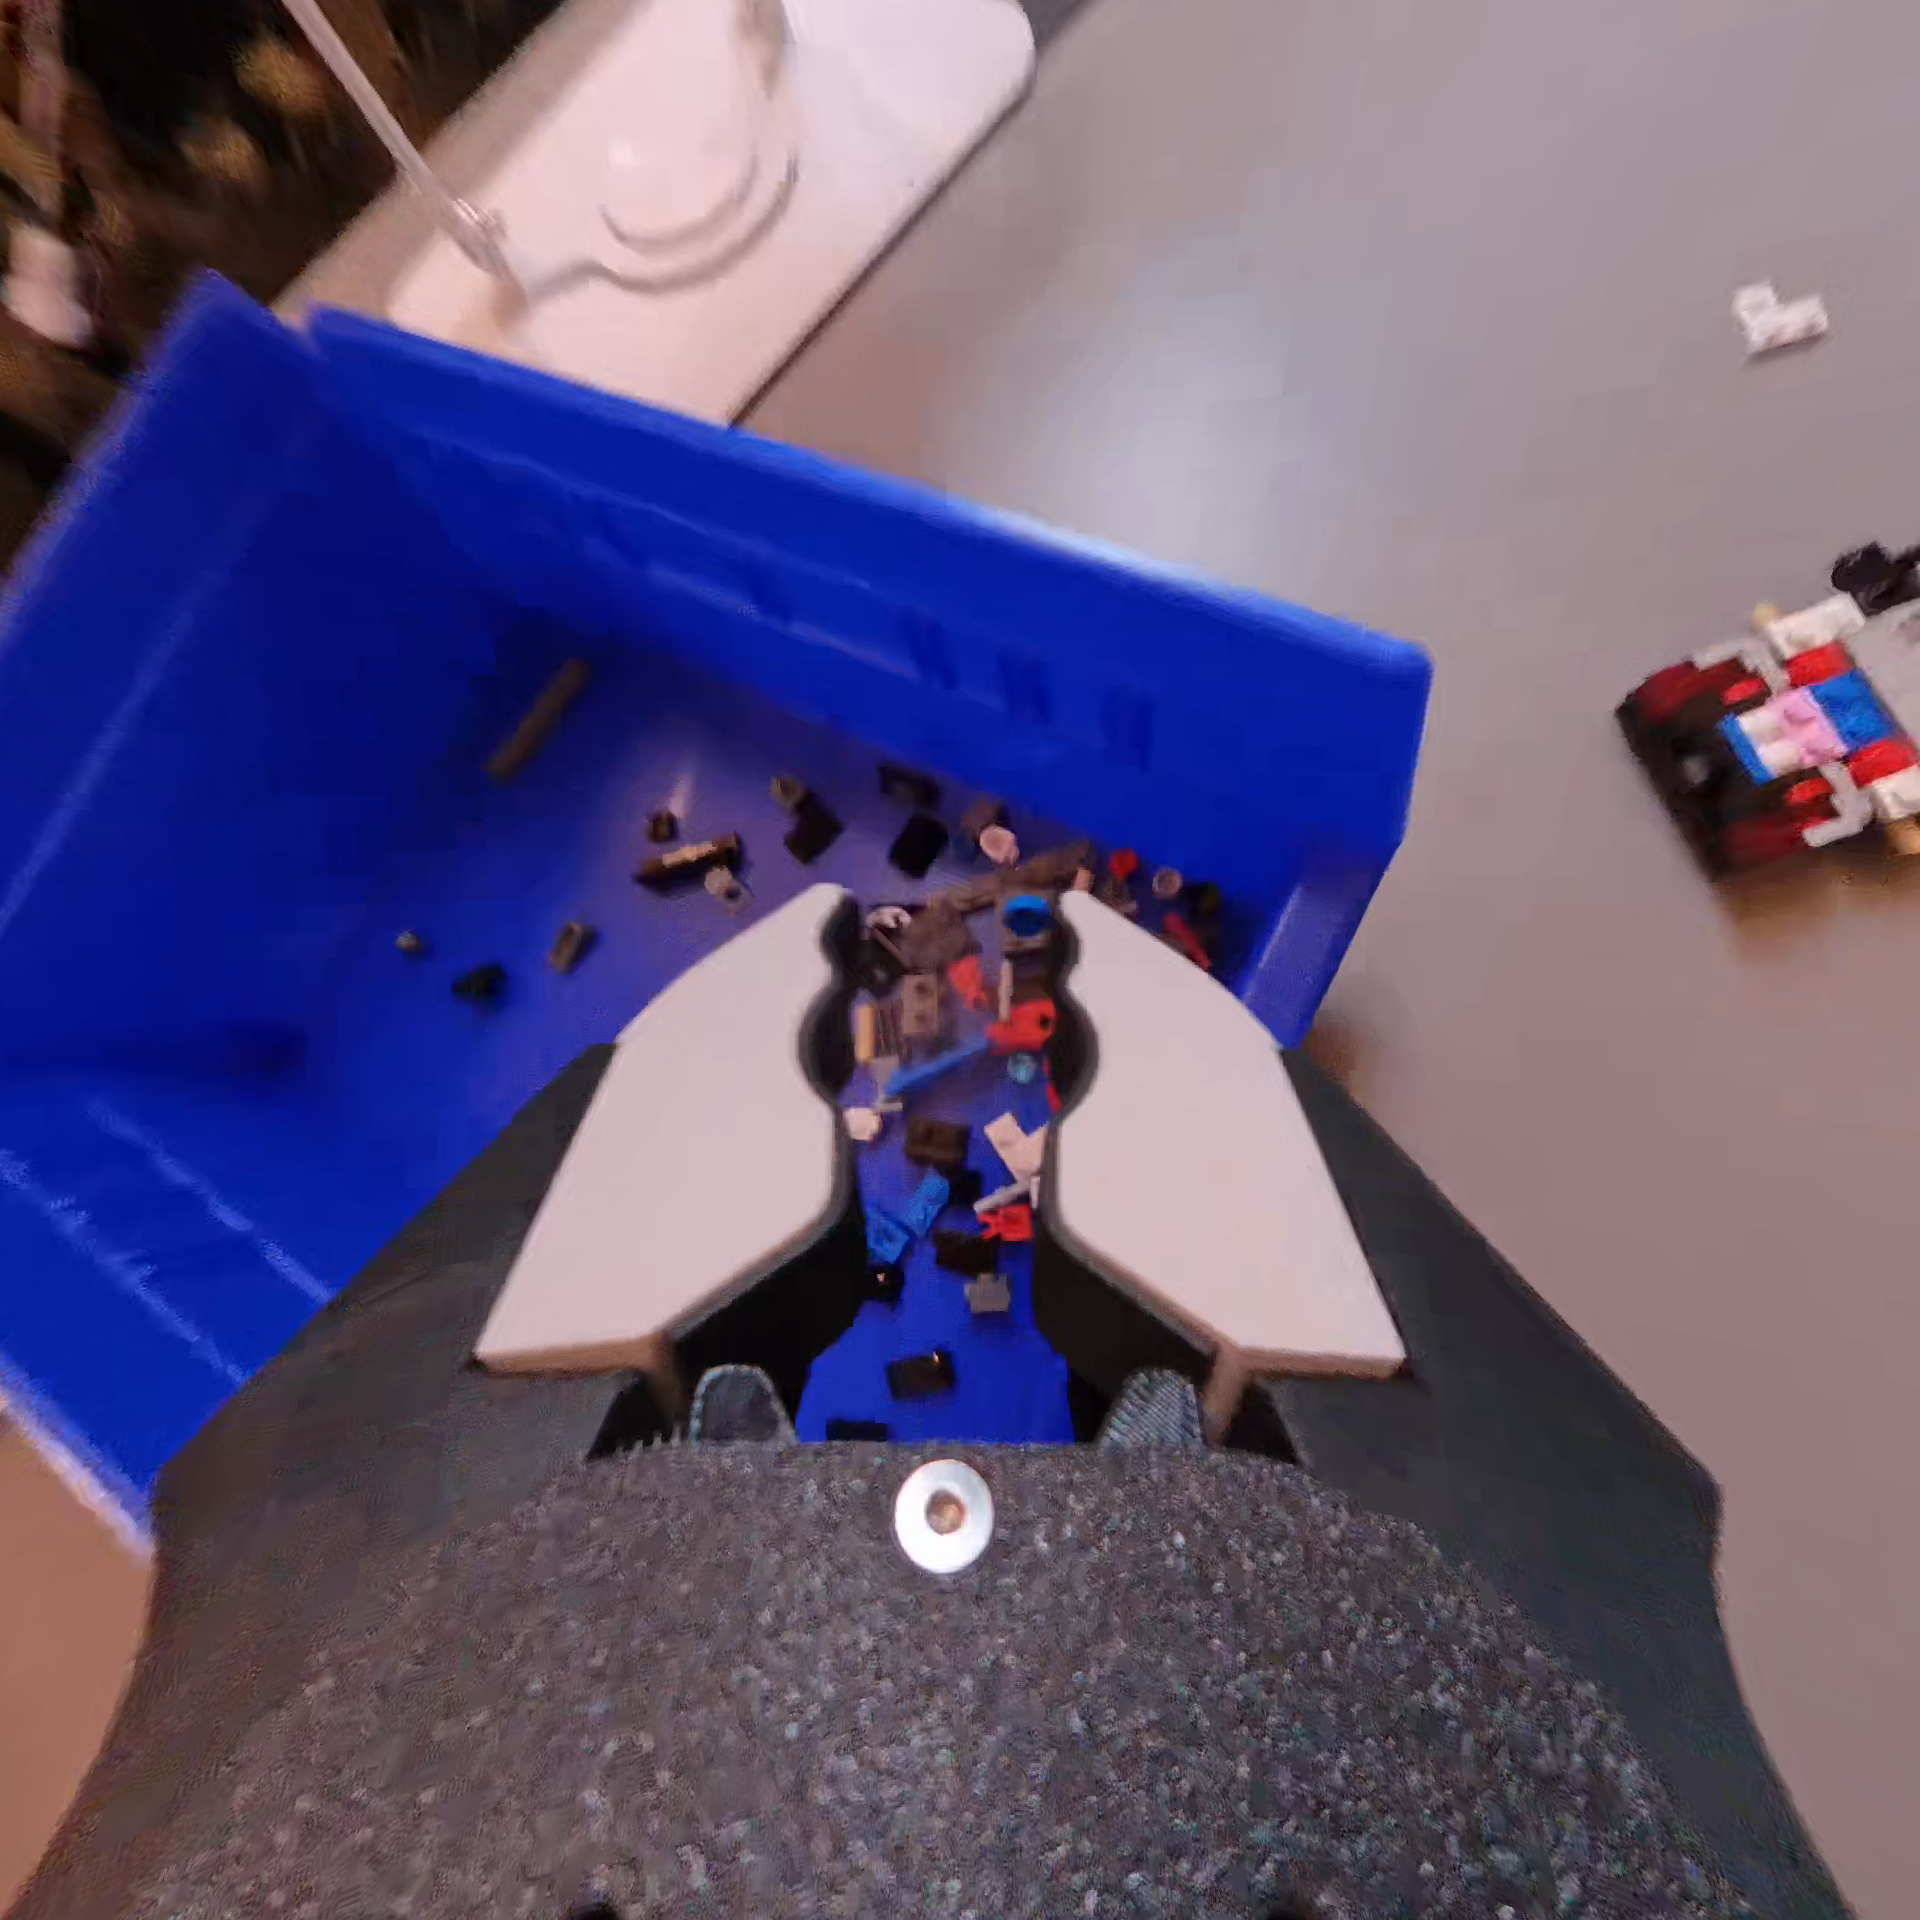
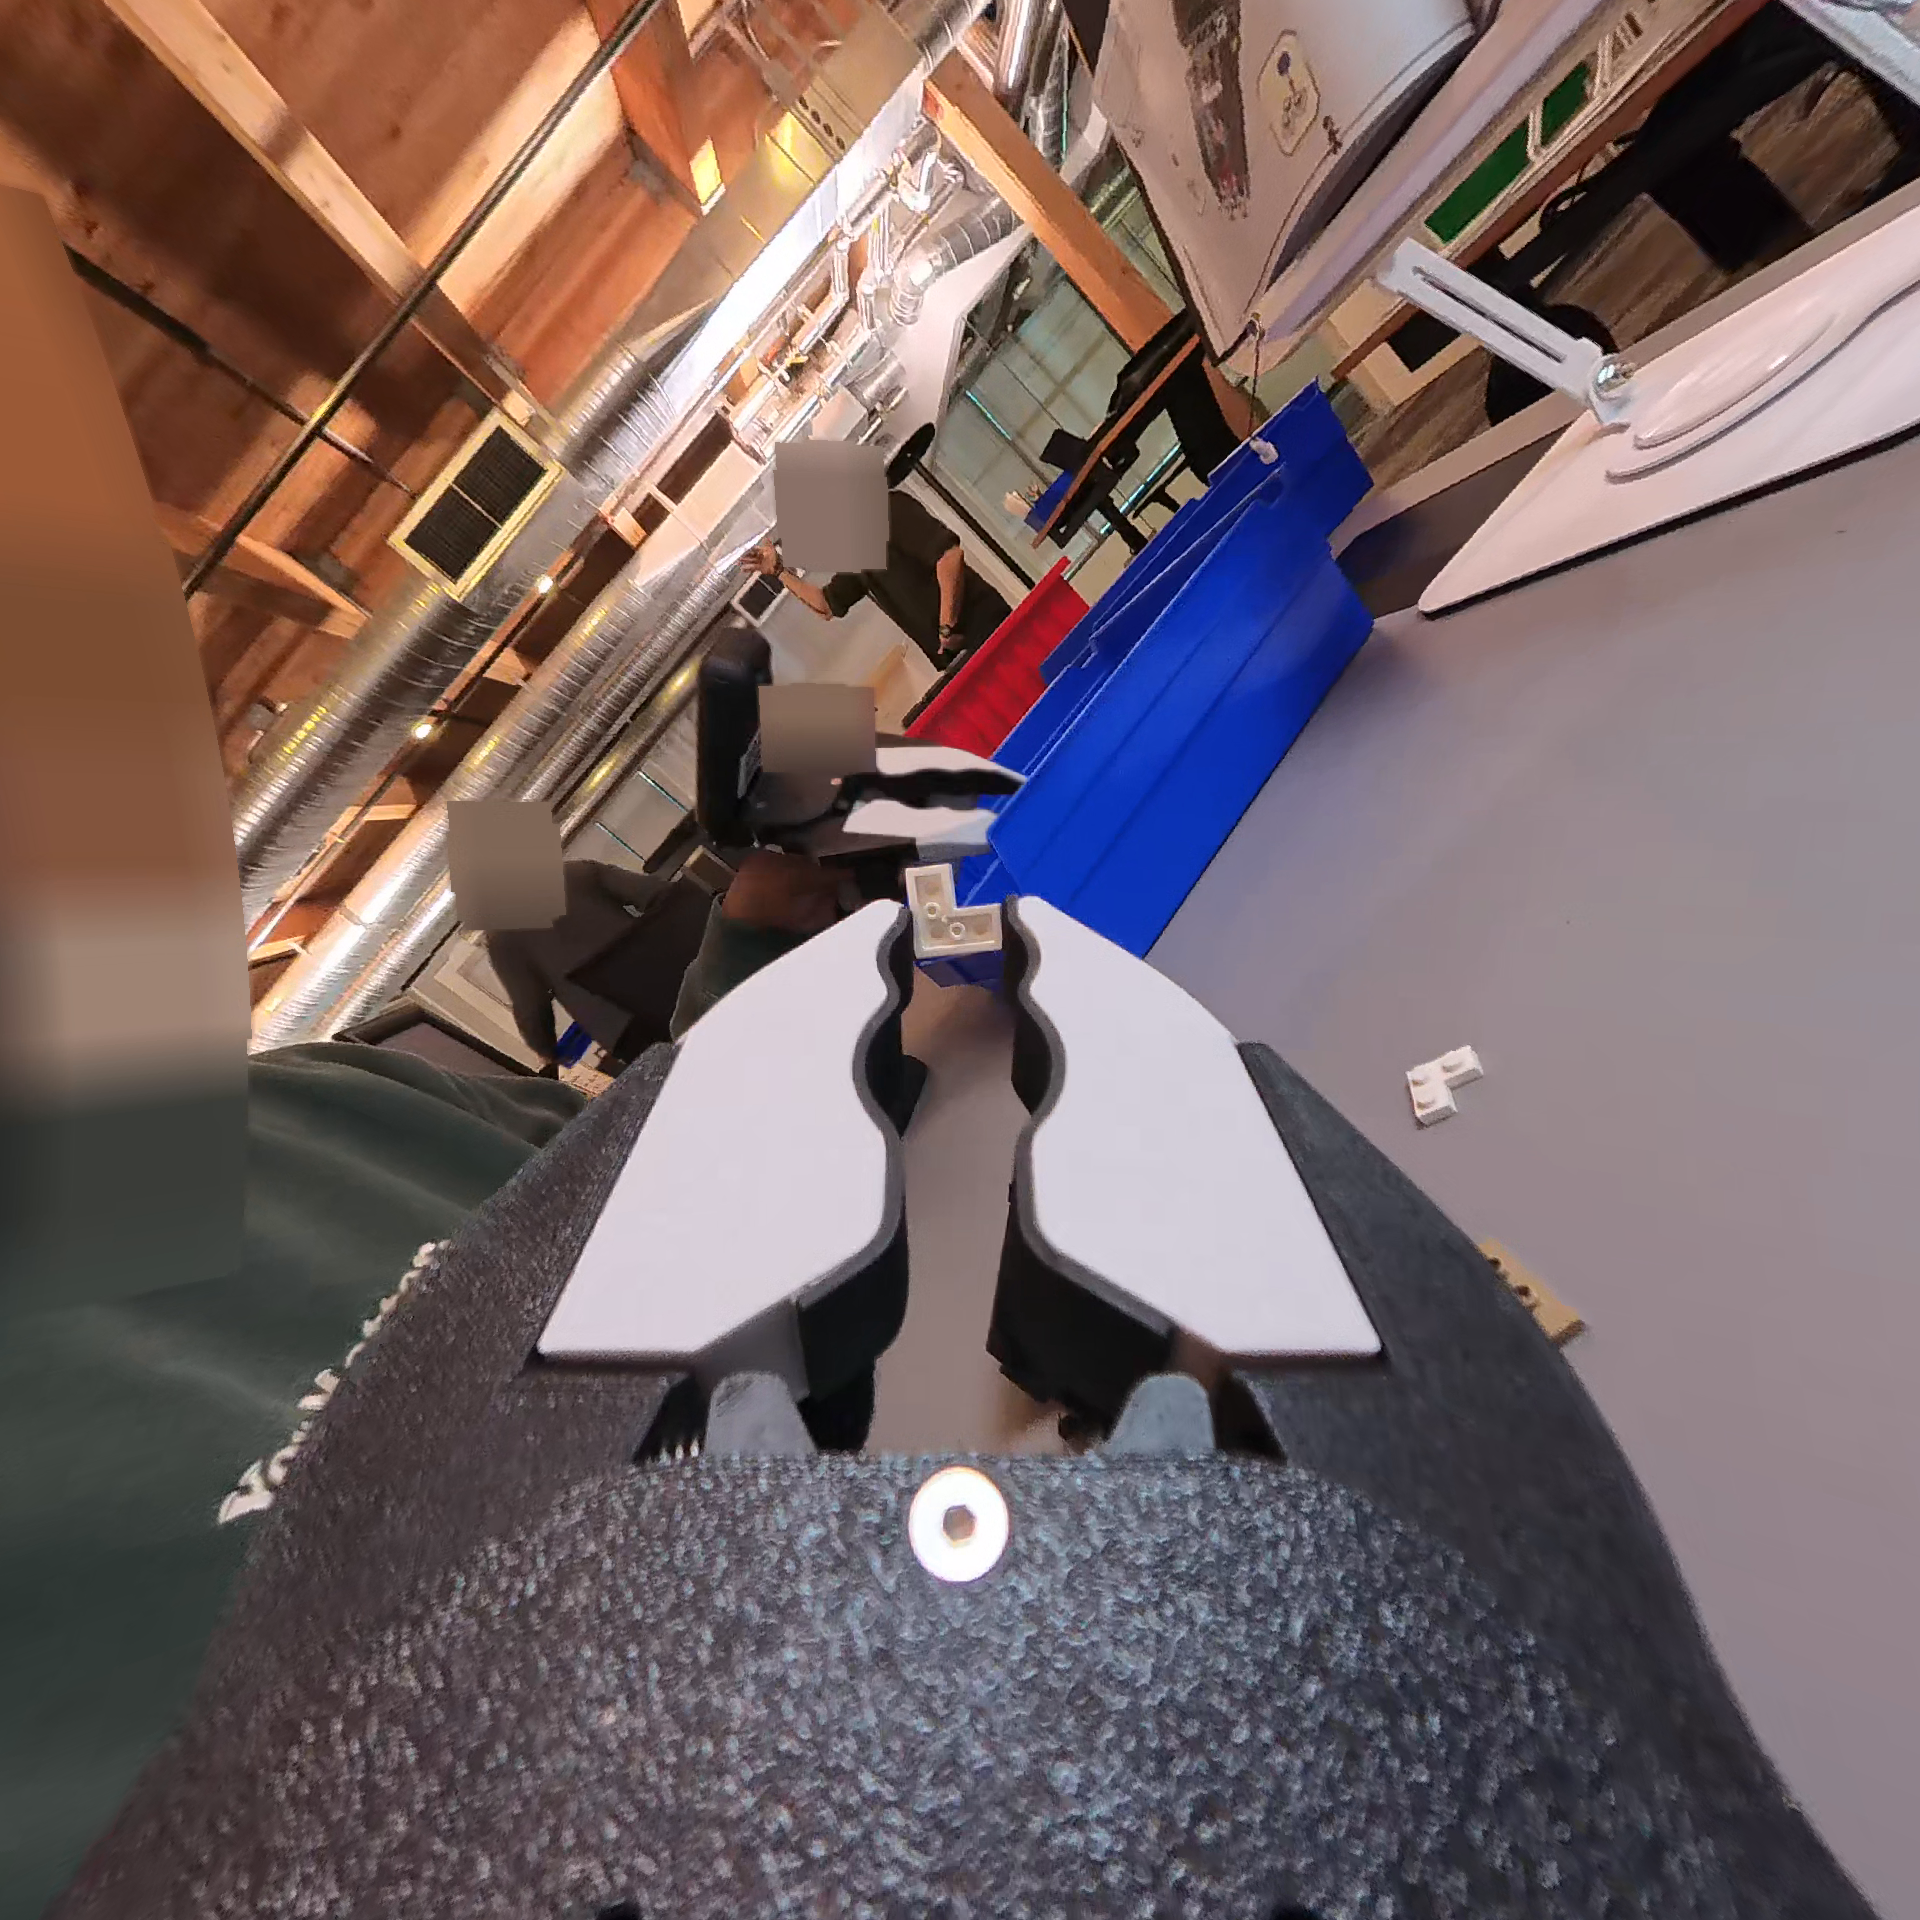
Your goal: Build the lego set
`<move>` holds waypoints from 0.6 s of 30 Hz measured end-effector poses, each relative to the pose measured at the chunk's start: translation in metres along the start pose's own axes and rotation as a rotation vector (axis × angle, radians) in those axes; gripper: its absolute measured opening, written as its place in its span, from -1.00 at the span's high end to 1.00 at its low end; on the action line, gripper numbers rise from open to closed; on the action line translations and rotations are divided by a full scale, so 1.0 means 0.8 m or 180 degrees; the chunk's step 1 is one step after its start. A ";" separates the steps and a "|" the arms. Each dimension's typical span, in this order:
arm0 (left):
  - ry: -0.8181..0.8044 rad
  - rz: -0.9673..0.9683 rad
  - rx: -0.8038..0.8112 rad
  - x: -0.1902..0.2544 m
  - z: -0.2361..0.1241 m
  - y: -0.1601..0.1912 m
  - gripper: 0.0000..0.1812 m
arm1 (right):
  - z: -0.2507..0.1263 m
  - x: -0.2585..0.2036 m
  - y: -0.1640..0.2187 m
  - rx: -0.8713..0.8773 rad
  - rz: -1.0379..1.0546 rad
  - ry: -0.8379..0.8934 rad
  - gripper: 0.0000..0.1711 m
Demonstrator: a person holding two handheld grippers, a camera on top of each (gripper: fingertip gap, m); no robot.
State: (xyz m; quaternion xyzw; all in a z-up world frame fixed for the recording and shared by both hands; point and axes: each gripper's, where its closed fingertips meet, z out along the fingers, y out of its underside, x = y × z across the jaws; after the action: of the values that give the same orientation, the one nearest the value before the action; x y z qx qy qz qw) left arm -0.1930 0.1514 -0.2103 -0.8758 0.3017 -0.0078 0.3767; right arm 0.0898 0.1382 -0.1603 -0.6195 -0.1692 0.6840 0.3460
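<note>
My left gripper [image 1: 951, 920] is open and empty, held over a blue bin [image 1: 343, 790] above its pile of small loose lego pieces [image 1: 966, 1039]. A part-built red, black, white and blue lego model [image 1: 1787, 758] lies on the grey table to the right. My right gripper [image 2: 954, 925] is shut on a white L-shaped lego plate [image 2: 951, 923], held up in the air at its fingertips. The left gripper shows farther off in the right wrist view [image 2: 920, 800], at the blue bin [image 2: 1174, 727].
A second white L-shaped piece lies on the table [image 2: 1442, 1083], also seen in the left wrist view [image 1: 1779, 317]. A tan plate [image 2: 1532, 1294] lies by my right gripper. A white board [image 1: 727, 197] sits behind the bin. People sit beyond the table.
</note>
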 end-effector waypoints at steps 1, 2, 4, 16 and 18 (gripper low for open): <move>0.0133 -0.0020 -0.0056 0.006 0.005 0.005 0.53 | 0.001 -0.001 0.001 -0.0023 -0.0016 -0.0004 0.82; 0.0227 -0.0059 -0.0058 0.011 0.008 0.007 0.46 | 0.002 -0.001 0.003 -0.0044 -0.0039 -0.0005 0.82; 0.0295 -0.0067 -0.0068 0.014 0.012 0.008 0.36 | 0.003 -0.002 0.005 -0.0073 -0.0084 0.0012 0.82; 0.0771 -0.0447 0.0225 0.025 0.019 0.000 0.33 | 0.005 -0.003 0.009 -0.0102 -0.0030 -0.0040 0.81; 0.0730 -0.0618 0.0332 0.016 0.019 -0.005 0.46 | 0.005 -0.004 0.009 -0.0100 -0.0021 -0.0047 0.81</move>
State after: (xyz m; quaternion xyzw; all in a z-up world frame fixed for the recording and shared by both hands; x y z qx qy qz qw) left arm -0.1768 0.1573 -0.2213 -0.8735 0.2559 -0.1598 0.3822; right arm 0.0842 0.1319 -0.1624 -0.6193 -0.1845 0.6847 0.3372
